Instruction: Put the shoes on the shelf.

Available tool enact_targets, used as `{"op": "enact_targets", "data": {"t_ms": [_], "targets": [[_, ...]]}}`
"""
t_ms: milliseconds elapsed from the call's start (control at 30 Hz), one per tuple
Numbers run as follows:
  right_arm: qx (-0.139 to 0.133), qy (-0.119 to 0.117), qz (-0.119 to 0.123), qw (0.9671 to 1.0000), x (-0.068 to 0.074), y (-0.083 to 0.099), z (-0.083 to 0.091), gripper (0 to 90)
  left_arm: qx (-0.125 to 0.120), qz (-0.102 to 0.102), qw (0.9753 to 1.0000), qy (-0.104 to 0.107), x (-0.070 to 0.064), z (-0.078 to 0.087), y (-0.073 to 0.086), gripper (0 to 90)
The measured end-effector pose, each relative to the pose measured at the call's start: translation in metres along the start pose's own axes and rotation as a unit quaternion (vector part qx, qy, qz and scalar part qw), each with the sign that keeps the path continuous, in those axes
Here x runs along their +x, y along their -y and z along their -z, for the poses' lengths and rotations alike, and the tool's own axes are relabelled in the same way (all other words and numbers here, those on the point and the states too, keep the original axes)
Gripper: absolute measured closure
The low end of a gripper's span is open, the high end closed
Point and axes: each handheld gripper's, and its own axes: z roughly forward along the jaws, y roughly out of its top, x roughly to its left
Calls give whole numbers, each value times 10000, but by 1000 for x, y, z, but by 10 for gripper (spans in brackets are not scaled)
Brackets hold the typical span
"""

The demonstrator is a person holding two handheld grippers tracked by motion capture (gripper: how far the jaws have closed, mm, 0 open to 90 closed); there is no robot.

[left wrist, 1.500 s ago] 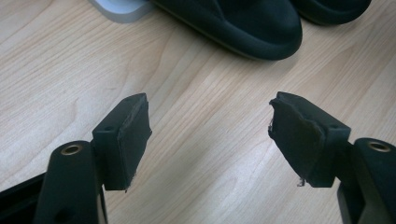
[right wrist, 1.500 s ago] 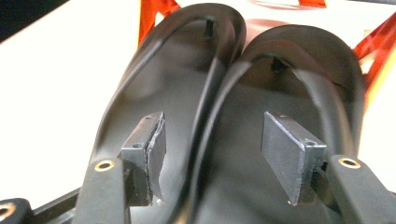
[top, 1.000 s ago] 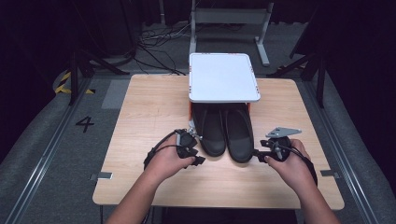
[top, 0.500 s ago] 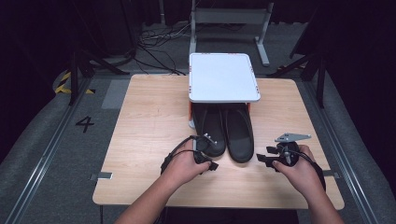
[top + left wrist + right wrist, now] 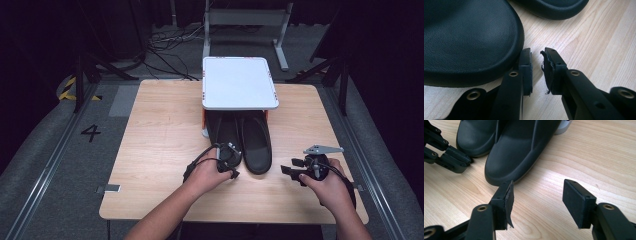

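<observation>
Pale wooden tabletop (image 5: 160, 130) carries two black leather shoes (image 5: 256, 142) tucked under a white tray (image 5: 239, 82); left tool (image 5: 231, 167) nearly closed, empty, at one toe; right tool (image 5: 289, 172) wide open, ready.

Left gripper (image 5: 231, 169) drawn back from beside the left shoe (image 5: 226, 137) a second ago toward the lower middle of the high view, now at that shoe's toe. In its own view, fingers (image 5: 526, 70) nearly together, with a narrow gap, beside the toe. Right gripper (image 5: 291, 171) pulled away from the right shoe (image 5: 256, 142) toward the lower right, now apart from it on the bare counter (image 5: 160, 130). In its own view, fingers (image 5: 506, 200) spread wide, holding nothing.
</observation>
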Motion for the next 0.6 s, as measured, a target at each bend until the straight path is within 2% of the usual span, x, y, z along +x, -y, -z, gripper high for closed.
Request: {"op": "enact_targets", "data": {"t_ms": [33, 100, 167, 200, 267, 300, 400, 467, 500, 533, 600], "targets": [[-4, 0, -10, 10000, 0, 1, 1, 427, 6, 29, 10000, -37, 0, 0, 0, 770], [-30, 22, -17, 10000, -1, 2, 2, 427, 3, -56, 9992, -386, 0, 1, -1, 768], [-38, 32, -19, 10000, -2, 2, 3, 427, -147, -43, 9977, -660, 3, 5, 0, 747], [-38, 32, -19, 10000, -2, 2, 3, 427, -147, -43, 9977, -660, 3, 5, 0, 752], [-49, 14, -23, 10000, -1, 2, 3, 424, -282, 49, 9967, -756, 11, 10, 0, 749], [-20, 7, -35, 10000, 0, 3, 2, 424, -305, 146, 9970, -697, 17, 9, 0, 763], [35, -12, -8, 10000, 1, 4, 0, 425, -326, 150, 9972, -659, 20, 9, -1, 768], [93, -59, 24, 9999, 5, 6, -2, 425, -443, 121, 9952, -863, 24, 12, -5, 763], [111, -86, 22, 9999, 8, 6, -2, 428, -506, 109, 9930, -1057, 27, 14, -7, 748], [111, -86, 22, 9999, 8, 6, -2, 428, -506, 109, 9930, -1057, 27, 14, -7, 737], [152, -260, -24, 9995, 14, 8, -2, 440, -644, 167, 9908, -1177, 36, 18, -9, 736]]}}
